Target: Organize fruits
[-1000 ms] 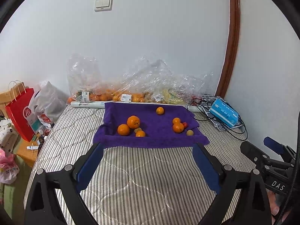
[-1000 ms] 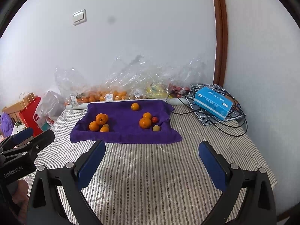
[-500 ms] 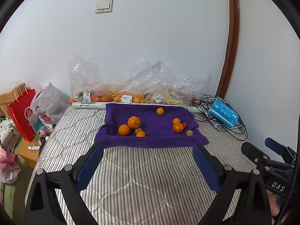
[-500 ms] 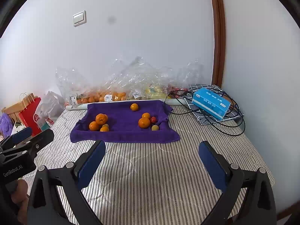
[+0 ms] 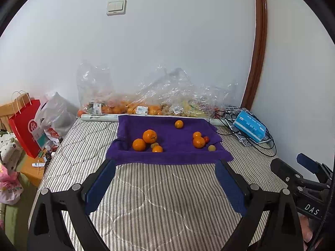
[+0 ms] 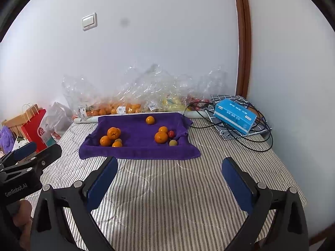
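I hold both grippers above the striped mattress [image 5: 159,198], short of the purple towel [image 5: 171,144]. My left gripper [image 5: 165,179] has its jaws wide apart and nothing between them; my right gripper [image 6: 169,179] is likewise spread and empty.

The fruit lies ahead of both grippers on the towel, in three lots. Ahead and to the left of the left gripper sits a cluster: a large orange [image 5: 150,136], a second orange [image 5: 139,144], a small orange [image 5: 157,149] and a greenish fruit [image 5: 154,145], touching or nearly so. Ahead and to the right sit two oranges [image 5: 199,142], a small red fruit [image 5: 206,139] and a yellowish fruit [image 5: 211,147] just beside them. One orange [image 5: 179,124] lies alone at the far edge.

Judgement: kinds are mixed within each cluster, so the sorting does not look finished. More bagged fruit [image 5: 146,108] lies beyond the towel against the wall.
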Tool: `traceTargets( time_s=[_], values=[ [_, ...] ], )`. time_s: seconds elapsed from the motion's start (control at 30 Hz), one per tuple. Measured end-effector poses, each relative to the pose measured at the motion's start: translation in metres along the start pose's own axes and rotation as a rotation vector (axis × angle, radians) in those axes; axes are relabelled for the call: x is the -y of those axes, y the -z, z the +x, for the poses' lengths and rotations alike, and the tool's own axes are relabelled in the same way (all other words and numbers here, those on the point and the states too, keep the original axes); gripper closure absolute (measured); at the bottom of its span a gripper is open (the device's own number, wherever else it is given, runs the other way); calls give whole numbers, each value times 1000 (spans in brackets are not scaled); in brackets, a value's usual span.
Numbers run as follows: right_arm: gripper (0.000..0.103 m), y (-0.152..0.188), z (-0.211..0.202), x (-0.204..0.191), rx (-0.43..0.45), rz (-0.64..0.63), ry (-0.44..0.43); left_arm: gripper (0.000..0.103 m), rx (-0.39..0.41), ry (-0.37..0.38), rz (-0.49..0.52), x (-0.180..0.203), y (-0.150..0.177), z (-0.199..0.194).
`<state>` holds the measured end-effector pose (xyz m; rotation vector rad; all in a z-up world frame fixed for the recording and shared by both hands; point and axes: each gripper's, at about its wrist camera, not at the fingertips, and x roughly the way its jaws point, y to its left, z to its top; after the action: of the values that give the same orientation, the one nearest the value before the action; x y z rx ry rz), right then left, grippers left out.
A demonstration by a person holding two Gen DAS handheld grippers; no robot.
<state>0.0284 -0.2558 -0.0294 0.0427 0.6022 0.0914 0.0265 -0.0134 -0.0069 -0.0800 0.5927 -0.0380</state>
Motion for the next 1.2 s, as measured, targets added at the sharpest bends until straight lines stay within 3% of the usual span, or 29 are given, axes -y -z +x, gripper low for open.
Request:
traceTargets(
  time_s=[1.2],
  values=[
    [4,-1,-5,-2,10,-3,8,6,5,5,0,0,0,-5]
  ],
)
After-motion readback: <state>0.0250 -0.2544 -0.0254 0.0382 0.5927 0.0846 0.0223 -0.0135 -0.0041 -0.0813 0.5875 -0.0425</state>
